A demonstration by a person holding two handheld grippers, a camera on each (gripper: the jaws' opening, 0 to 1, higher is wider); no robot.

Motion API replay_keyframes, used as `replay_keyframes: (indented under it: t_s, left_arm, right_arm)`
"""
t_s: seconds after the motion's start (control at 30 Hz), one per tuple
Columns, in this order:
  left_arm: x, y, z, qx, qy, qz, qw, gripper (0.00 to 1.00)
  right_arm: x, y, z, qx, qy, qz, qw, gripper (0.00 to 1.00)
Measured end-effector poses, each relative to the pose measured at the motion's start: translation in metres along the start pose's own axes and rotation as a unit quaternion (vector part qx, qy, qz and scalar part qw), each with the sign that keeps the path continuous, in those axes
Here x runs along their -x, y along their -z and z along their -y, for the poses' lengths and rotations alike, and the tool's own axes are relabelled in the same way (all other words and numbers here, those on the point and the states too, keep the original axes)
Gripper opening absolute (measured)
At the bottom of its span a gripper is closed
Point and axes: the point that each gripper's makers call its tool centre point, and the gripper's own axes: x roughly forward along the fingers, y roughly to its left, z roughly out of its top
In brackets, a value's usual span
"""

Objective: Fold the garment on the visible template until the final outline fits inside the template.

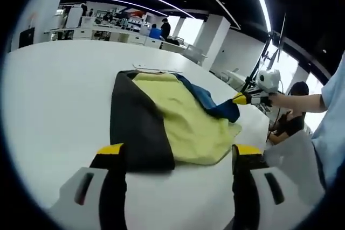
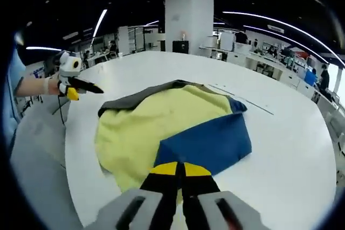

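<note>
**Asker:** Where is the garment, and what does it look like?

**Onlooker:** The garment (image 2: 167, 127) lies partly folded on a big white table (image 2: 285, 149). It has three colours: a yellow middle, a black panel (image 1: 135, 127) along one side, and a blue flap (image 2: 207, 141) turned over onto the yellow. Past its far edge a thin line (image 2: 242, 99) runs across the table, probably the template outline; I can't trace the rest of it.

**Asker:** Which way does it lie from the jaws?

**Onlooker:** In the right gripper view the blue flap sits straight ahead of the right gripper (image 2: 180, 169), its near edge right at the yellow tips. Those jaws are pressed together, and they look to be pinching the flap's edge. In the left gripper view the same gripper (image 1: 249, 98) shows far off to the right, at the cloth's blue corner.

**Asker:** And the other one?

**Onlooker:** The left gripper (image 1: 178, 152) has its jaws spread wide with nothing between them. The black panel's near end lies just ahead of its left jaw, and the cloth's long axis runs away from it. In the right gripper view this gripper (image 2: 81, 86) hangs apart from the cloth, off to the left.

**Asker:** So which is nearer?

**Onlooker:** The right, I'd judge; any further fold would carry the blue flap across towards the black side.
</note>
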Motion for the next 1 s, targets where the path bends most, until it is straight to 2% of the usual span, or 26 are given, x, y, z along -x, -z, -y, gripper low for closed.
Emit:
replay_keyframes:
  t_s: [0.13, 0.2, 0.3, 0.47, 0.7, 0.8, 0.93, 1.0]
  left_arm:
    - [-0.004, 0.000, -0.001, 0.005, -0.001, 0.000, 1.0000, 0.76]
    - [-0.006, 0.000, -0.003, 0.007, -0.004, -0.002, 1.0000, 0.75]
    - [-0.008, -0.001, -0.005, 0.013, -0.006, -0.002, 0.9999, 0.76]
    - [-0.014, -0.016, 0.001, 0.009, 0.006, 0.009, 0.9999, 0.75]
    - [-0.028, -0.032, 0.003, 0.004, 0.014, 0.021, 0.9997, 0.74]
    - [-0.033, -0.032, 0.003, 0.005, 0.017, 0.019, 0.9997, 0.73]
    - [-0.033, -0.029, 0.002, -0.002, 0.015, 0.011, 0.9998, 0.72]
    - [-0.032, -0.029, 0.002, 0.000, 0.014, 0.012, 0.9998, 0.72]
  right_arm:
    - [0.005, 0.006, 0.034, -0.005, 0.035, -0.011, 0.9993, 0.00]
    - [0.006, 0.008, 0.047, -0.018, 0.045, -0.012, 0.9988, 0.00]
    - [0.006, 0.013, 0.065, -0.013, 0.060, -0.022, 0.9979, 0.00]
    - [0.008, 0.023, 0.101, -0.019, 0.086, -0.034, 0.9955, 0.00]
    - [0.012, 0.038, 0.152, -0.036, 0.122, -0.057, 0.9902, 0.00]
    - [0.016, 0.042, 0.176, -0.036, 0.140, -0.066, 0.9873, 0.00]
    - [0.026, 0.055, 0.212, -0.013, 0.168, -0.096, 0.9810, 0.00]
    - [0.033, 0.058, 0.227, -0.032, 0.183, -0.097, 0.9779, 0.00]
